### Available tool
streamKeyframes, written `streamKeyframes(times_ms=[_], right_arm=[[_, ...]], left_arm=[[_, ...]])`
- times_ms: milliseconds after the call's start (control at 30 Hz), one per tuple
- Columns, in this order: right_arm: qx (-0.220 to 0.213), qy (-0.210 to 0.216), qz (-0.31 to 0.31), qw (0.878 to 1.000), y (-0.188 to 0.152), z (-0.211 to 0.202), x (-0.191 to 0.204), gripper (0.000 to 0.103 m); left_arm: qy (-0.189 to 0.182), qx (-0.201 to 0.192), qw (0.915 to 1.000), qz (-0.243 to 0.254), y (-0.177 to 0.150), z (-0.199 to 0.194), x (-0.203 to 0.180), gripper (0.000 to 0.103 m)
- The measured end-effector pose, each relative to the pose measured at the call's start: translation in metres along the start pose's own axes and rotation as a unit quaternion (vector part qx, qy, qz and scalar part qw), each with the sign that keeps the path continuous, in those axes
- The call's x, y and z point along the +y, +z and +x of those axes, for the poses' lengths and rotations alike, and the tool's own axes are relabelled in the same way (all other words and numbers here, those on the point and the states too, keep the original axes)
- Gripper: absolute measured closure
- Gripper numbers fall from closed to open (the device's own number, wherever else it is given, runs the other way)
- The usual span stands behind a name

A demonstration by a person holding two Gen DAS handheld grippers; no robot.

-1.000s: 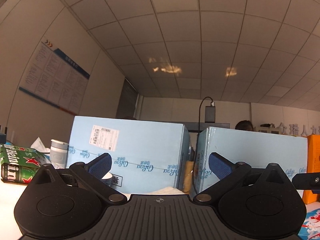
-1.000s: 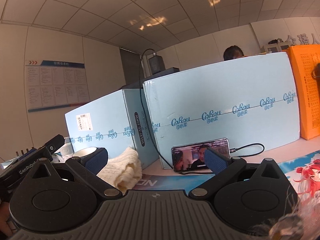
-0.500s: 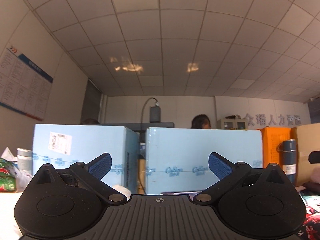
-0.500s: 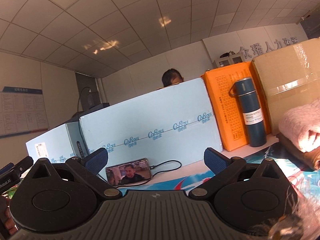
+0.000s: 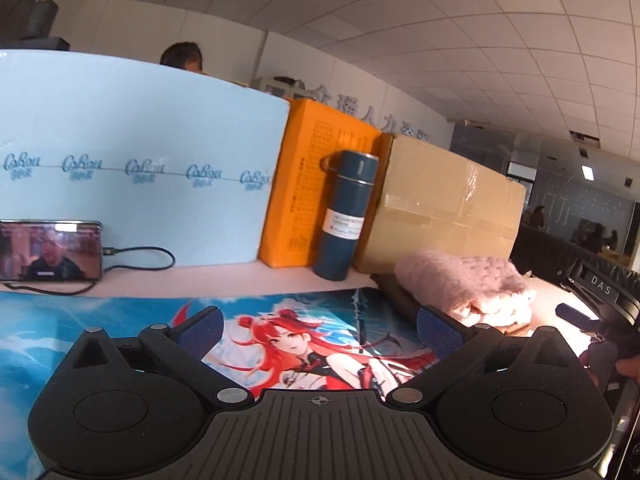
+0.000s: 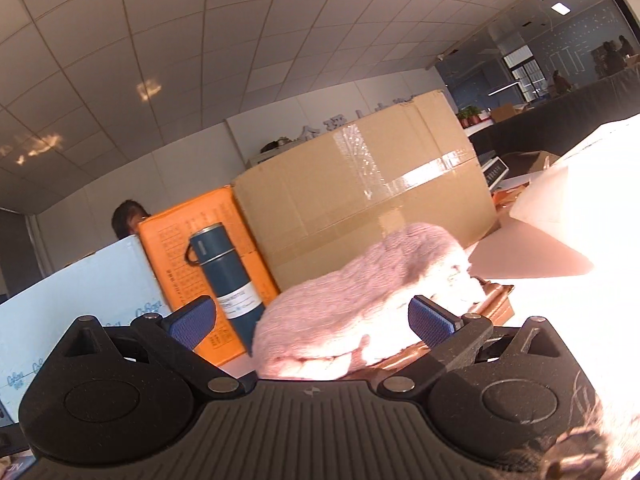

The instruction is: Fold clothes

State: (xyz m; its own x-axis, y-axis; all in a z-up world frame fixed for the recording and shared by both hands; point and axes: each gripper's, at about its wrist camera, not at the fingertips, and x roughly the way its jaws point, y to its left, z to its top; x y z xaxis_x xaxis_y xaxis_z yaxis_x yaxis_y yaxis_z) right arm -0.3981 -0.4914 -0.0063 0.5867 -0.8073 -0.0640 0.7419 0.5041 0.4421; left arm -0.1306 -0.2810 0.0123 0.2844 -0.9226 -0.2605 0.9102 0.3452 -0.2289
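A folded pink fluffy garment [image 5: 460,284] lies on a darker brown piece at the right end of the printed desk mat [image 5: 120,320]. My left gripper [image 5: 318,326] hangs open above the mat, left of the garment, holding nothing. In the right wrist view the same pink garment [image 6: 372,280] sits straight ahead, close in front of my right gripper [image 6: 312,318], which is open and empty. The brown piece [image 6: 496,308] shows under the garment's right edge.
A dark blue flask [image 5: 346,216] stands by an orange box [image 5: 312,184] and a taped cardboard box [image 5: 448,204]. A light blue box [image 5: 132,160] has a phone [image 5: 50,250] on a cable leaning against it. A person's head [image 5: 182,56] shows behind.
Both views have swung right and tilted down. The ceiling and blue boxes gave way to the mat, flask, cardboard box and pink garment. Both grippers stayed open.
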Motion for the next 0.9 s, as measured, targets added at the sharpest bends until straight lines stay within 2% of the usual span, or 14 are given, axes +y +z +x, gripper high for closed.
streamKeyframes(times_ms=[167,300,367,467,567,633,767,833,867,900], right_arm=[[0.002,-0.038,0.034,0.999,0.02,0.024,-0.037,0.0],[-0.019,-0.046,0.106,0.993,0.034,0.054,-0.059,0.0],[-0.022,-0.053,0.133,0.989,0.035,0.072,-0.071,0.0],[-0.015,-0.056,0.155,0.986,0.031,0.095,-0.086,0.0],[0.0,-0.038,0.177,0.983,0.023,0.102,-0.1,0.0],[0.015,-0.027,0.175,0.984,0.02,0.108,-0.105,0.0],[0.044,-0.043,0.159,0.985,0.013,0.12,-0.103,0.001],[0.058,-0.034,0.141,0.988,0.01,0.122,-0.094,0.003],[0.065,-0.03,0.132,0.989,0.008,0.123,-0.089,0.007],[0.071,-0.028,0.119,0.99,0.007,0.124,-0.085,0.018]], left_arm=[[-0.027,0.007,0.9993,0.026,0.005,0.052,-0.039,0.0],[-0.051,0.005,0.9982,-0.031,0.017,0.084,-0.049,0.0],[-0.052,0.022,0.9973,-0.047,0.019,0.102,-0.055,0.0],[-0.065,0.043,0.9963,-0.036,0.017,0.124,-0.072,0.0],[-0.077,0.049,0.9948,-0.043,0.014,0.149,-0.083,0.0],[-0.08,0.053,0.9936,-0.06,0.011,0.168,-0.089,0.0],[-0.077,0.06,0.9923,-0.076,0.001,0.189,-0.098,0.0],[-0.075,0.063,0.9916,-0.084,-0.004,0.2,-0.103,0.001],[-0.074,0.065,0.9912,-0.088,-0.007,0.205,-0.105,0.002],[-0.074,0.067,0.9908,-0.092,-0.01,0.21,-0.107,0.006]])
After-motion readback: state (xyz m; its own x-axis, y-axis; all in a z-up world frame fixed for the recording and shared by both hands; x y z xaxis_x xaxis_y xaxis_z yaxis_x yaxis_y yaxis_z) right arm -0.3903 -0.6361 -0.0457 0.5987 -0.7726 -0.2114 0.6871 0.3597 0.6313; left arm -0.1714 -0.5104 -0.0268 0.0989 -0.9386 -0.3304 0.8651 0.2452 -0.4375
